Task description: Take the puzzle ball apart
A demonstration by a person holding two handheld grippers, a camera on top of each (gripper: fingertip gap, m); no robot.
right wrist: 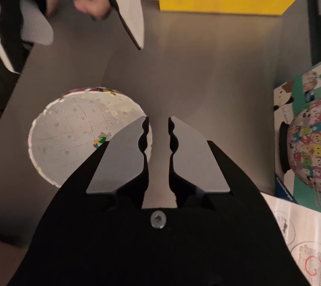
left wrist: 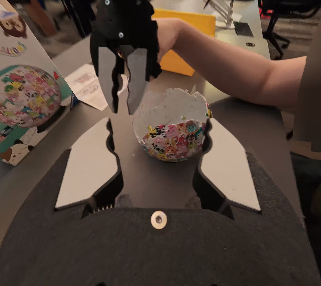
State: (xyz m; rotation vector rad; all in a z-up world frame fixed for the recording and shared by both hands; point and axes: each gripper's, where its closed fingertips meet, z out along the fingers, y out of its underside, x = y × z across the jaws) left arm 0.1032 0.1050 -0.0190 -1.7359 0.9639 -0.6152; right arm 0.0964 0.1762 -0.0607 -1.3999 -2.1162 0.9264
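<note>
On the grey table point(left wrist: 156, 182) we see the puzzle ball point(left wrist: 173, 132), only partly whole: what stands is an open bowl-shaped shell, resting on its rounded underside. Its outside is covered in small, bright cartoon animals in pink, yellow, orange and green. Its inside is plain white, crossed by faint piece seams, and the upper rim is ragged, higher at the far side than at the near side. From above, in the right wrist view, we look into the shell point(right wrist: 69, 135) and see one loose coloured piece point(right wrist: 100, 140) lying inside it.

Our left gripper point(left wrist: 159, 121) sits low over the table with its fingers spread wide and empty; the shell stands between them, close against the right finger point(left wrist: 224, 161). Our right gripper point(right wrist: 158, 119) hangs above, pointing down, its fingers parted by a narrow gap and holding nothing; its tips are beside the shell's rim.

To one side stands the puzzle's box point(left wrist: 26, 104), teal and white, picturing the finished ball; it bears printed writing. A white printed sheet point(left wrist: 86, 86) lies near it. A yellow box point(left wrist: 187, 41) sits behind, and a person's bare forearm point(left wrist: 234, 73) reaches across.
</note>
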